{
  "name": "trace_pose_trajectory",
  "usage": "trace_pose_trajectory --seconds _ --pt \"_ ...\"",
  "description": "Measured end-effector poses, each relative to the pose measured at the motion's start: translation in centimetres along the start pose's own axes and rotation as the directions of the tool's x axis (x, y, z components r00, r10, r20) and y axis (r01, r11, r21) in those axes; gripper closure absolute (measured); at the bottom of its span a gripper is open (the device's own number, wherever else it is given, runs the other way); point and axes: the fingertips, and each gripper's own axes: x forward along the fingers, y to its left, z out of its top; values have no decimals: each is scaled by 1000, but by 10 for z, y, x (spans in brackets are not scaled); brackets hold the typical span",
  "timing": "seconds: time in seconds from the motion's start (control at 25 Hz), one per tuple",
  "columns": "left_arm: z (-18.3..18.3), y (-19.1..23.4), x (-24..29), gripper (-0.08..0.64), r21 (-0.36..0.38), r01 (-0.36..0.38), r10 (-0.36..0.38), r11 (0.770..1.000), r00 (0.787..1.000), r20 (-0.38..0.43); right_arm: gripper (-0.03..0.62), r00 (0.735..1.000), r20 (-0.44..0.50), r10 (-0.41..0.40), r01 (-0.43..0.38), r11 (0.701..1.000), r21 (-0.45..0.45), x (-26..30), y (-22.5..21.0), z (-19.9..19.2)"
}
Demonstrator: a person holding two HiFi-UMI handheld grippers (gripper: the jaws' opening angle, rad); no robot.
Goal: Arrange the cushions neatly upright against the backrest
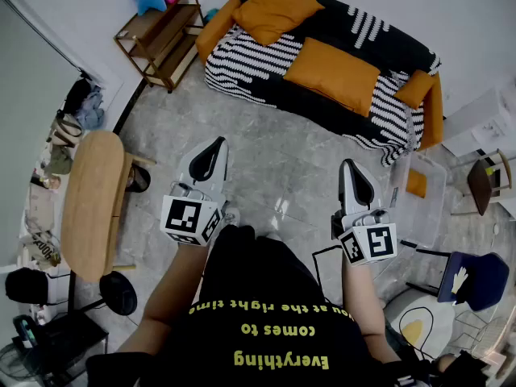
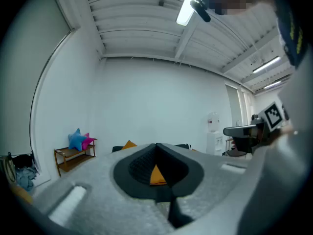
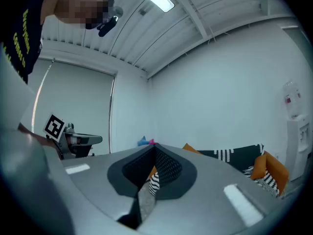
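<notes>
Left gripper (image 1: pixel 211 153) and right gripper (image 1: pixel 352 176) closed, empty, far from sofa (image 1: pixel 242 64); flat orange cushion (image 1: pixel 332 73) may flop forward if stood too steep.

Striped sofa (image 1: pixel 242 67) on grey floor (image 1: pixel 282 168): large orange cushion (image 1: pixel 276 6) at back-left, flat orange cushion (image 1: pixel 332 75) on seat, small orange cushion (image 1: pixel 415 89) at right end.

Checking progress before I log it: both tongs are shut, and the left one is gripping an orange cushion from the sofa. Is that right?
Not quite. The left tongs are shut like the right tongs, but they grip nothing: the head view shows them over the floor, well short of the sofa, where the orange cushions lie.
</notes>
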Motion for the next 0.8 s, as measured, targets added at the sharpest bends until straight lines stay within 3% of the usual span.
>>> trace_pose_trajectory --seconds 0.48,0.8 --pt "-7 -3 1 560 -22 -12 11 1000 1000 -25 581 999 22 -39 39 999 32 2 -22 10" --pt "-12 30 58 560 -34 -10 9 999 1000 -13 581 1000 7 -23 23 999 34 54 -35 3"
